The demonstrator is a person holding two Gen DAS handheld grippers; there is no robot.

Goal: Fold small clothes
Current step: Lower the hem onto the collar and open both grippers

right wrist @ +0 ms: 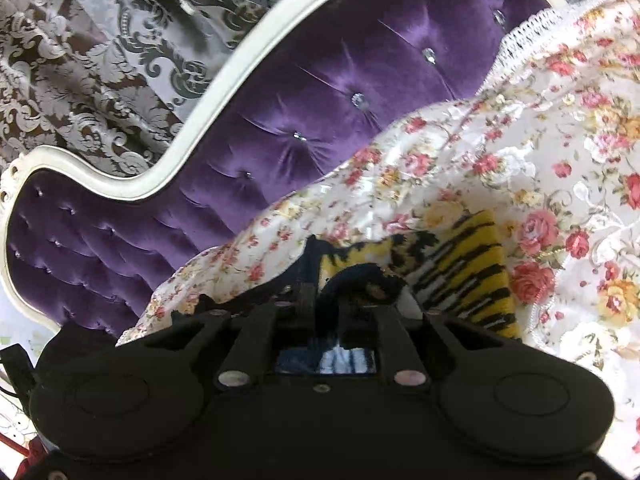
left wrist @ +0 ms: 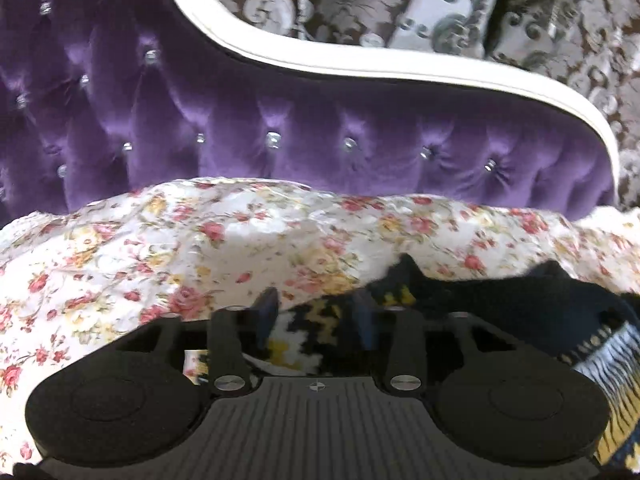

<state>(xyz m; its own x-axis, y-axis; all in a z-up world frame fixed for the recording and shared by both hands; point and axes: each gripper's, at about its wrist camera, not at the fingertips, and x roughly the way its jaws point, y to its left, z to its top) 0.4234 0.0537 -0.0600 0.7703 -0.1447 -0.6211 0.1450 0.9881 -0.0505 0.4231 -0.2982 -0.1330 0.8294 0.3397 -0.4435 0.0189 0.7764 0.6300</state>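
Note:
A small knitted garment, navy with yellow, black and white stripes [left wrist: 500, 300], lies on a floral bedspread [left wrist: 160, 248]. My left gripper [left wrist: 316, 316] is low over its patterned end; the blue fingers [left wrist: 266, 312] stand apart with the fabric loose between them, so it is open. In the right wrist view the same garment shows its yellow striped part [right wrist: 468, 272] on the bedspread [right wrist: 520, 160]. My right gripper [right wrist: 340, 296] is open too, and a curled navy edge [right wrist: 360, 276] lies between its fingers. The fingertips are partly hidden by cloth.
A purple tufted headboard [left wrist: 200, 120] with a curved white frame [left wrist: 360, 64] rises behind the bed, also in the right wrist view [right wrist: 300, 100]. Grey damask curtains [left wrist: 440, 0] hang beyond it. The bedspread is rumpled, with a lace edge [right wrist: 532, 28].

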